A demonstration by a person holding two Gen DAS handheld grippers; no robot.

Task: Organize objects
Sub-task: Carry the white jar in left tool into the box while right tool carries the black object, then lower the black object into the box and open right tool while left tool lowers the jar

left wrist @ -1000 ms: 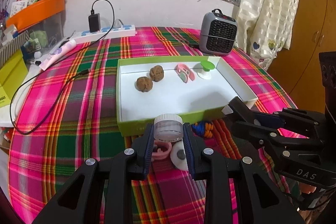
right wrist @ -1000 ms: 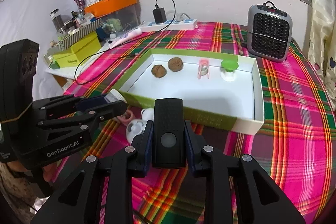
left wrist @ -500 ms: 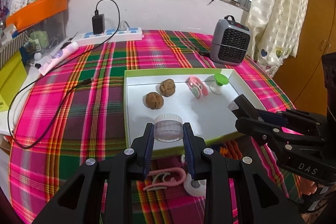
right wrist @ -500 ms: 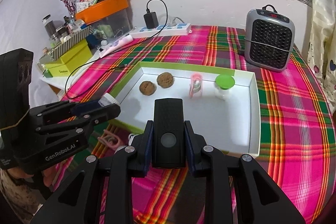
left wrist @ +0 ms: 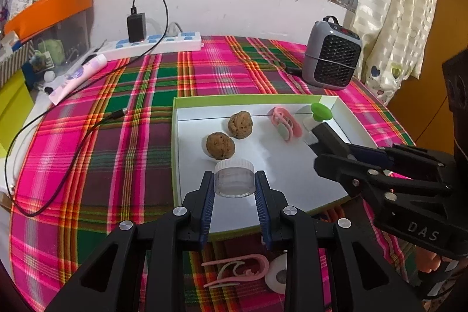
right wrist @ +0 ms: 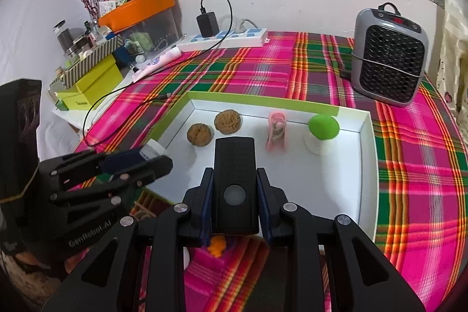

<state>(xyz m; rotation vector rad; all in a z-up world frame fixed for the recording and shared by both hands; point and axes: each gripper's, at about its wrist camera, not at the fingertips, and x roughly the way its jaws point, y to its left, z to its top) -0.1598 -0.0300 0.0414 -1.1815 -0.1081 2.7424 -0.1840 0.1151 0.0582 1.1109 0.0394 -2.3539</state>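
My left gripper [left wrist: 234, 189] is shut on a small clear jar with a white lid [left wrist: 234, 177], held above the near left part of the green-edged white tray [left wrist: 187, 100]. My right gripper [right wrist: 235, 195] is shut on a black remote-like device [right wrist: 234, 183], over the tray's [right wrist: 365, 165] near edge. In the tray lie two brown walnuts [left wrist: 240, 125] [left wrist: 220, 145], a pink clip [left wrist: 285, 126] and a green-capped white bottle [left wrist: 317, 114]. The same walnuts [right wrist: 199, 134], clip [right wrist: 276, 130] and bottle [right wrist: 321, 130] show in the right wrist view.
On the plaid cloth before the tray lie a pink hair clip [left wrist: 237, 268], a white round piece [left wrist: 278, 277] and an orange bit [right wrist: 217, 245]. A grey heater [left wrist: 332, 57] stands at the back right, a power strip with charger [left wrist: 152, 41] at the back, and boxes [right wrist: 87, 86] at the left.
Both grippers have moved forward over the tray with their loads. The clip and round piece on the cloth have slid down under the left gripper's fingers in view.
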